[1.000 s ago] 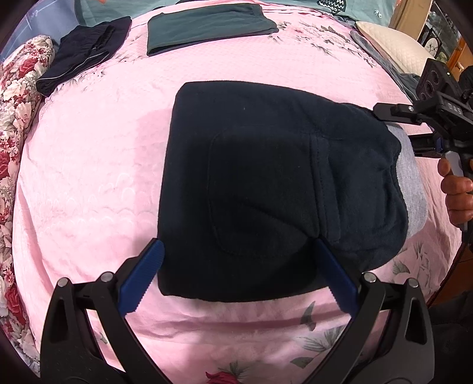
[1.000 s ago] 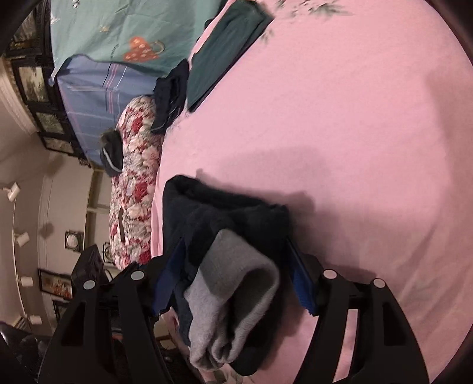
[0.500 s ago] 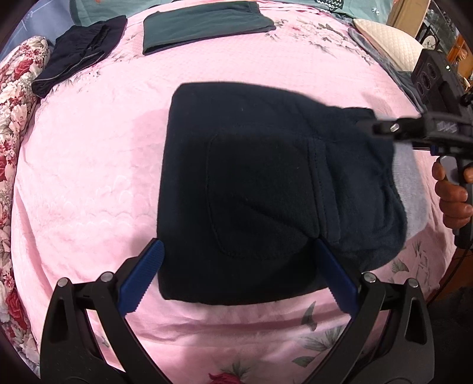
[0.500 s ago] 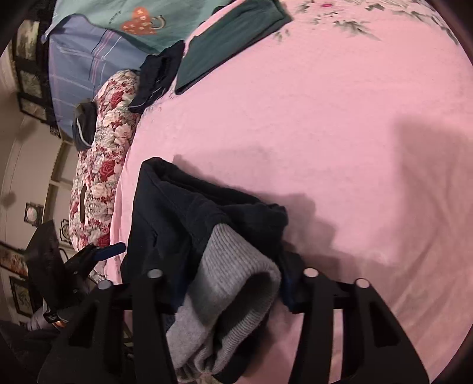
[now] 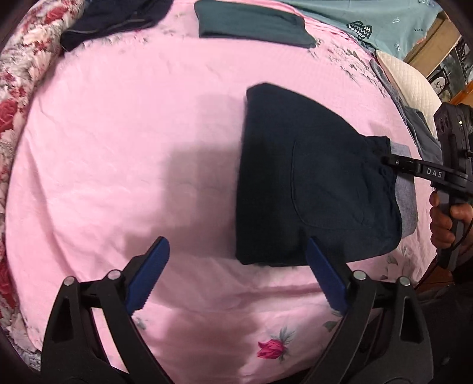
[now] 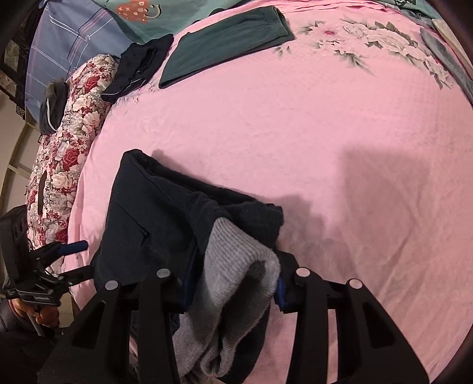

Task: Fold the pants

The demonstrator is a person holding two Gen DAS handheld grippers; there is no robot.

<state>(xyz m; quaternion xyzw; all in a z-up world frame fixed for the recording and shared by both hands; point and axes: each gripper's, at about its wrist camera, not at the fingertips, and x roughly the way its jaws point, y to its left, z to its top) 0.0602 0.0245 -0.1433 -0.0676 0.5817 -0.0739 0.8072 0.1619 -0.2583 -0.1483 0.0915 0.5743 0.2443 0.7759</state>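
Folded dark navy pants (image 5: pixel 310 189) with a grey ribbed waistband (image 5: pixel 406 201) lie on the pink bedspread (image 5: pixel 133 147). My left gripper (image 5: pixel 236 277) is open and empty, just in front of the pants' near left corner. My right gripper (image 6: pixel 233 283) is shut on the waistband end of the pants (image 6: pixel 165 212), with grey rib (image 6: pixel 236 265) bunched between its fingers. It also shows in the left wrist view (image 5: pixel 414 168) at the pants' right end.
Folded dark green pants (image 5: pixel 251 25) and a dark navy garment (image 5: pixel 112 23) lie at the bed's far edge. A floral quilt (image 6: pixel 62 153) borders the left side. A white pillow (image 5: pixel 411 76) lies at the right.
My right gripper has closed on the waistband end. My left gripper has shifted left, so the pants now sit to its right instead of between its fingers.
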